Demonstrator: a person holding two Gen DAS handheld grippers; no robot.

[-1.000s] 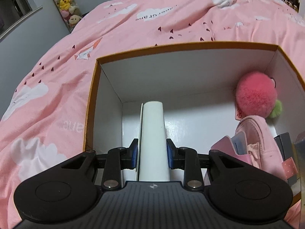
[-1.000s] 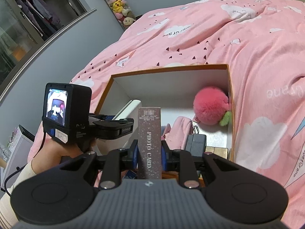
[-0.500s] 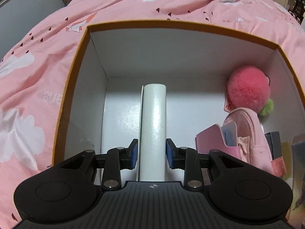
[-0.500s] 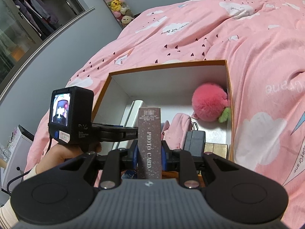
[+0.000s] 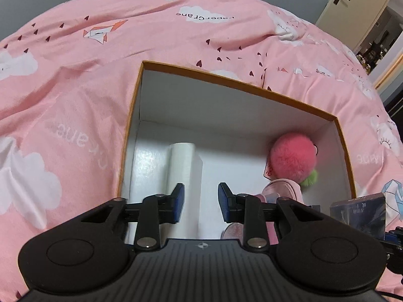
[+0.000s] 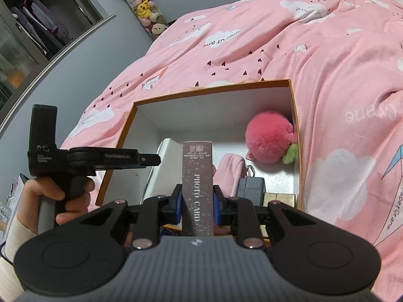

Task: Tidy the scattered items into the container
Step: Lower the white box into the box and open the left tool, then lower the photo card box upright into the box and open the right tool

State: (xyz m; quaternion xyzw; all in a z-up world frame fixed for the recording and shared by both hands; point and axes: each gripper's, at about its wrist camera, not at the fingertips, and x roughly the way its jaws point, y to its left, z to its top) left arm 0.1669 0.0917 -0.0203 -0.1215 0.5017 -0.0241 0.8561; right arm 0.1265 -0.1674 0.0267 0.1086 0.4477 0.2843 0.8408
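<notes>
From my left gripper, jaws parted and empty, I see the white box standing free by the left wall of the container, the pink pompom far right.

My right gripper clamps the photo card box; next I judge it goes into the gap between white box and pink pouch.

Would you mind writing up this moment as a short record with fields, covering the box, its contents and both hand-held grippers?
container: orange-rimmed box on the pink duvet
inside: white box near the left wall, pink pompom, pink pouch
left hand-held gripper: open, empty, above the white box
right hand-held gripper: shut on the photo card box, over the box's near edge
</notes>
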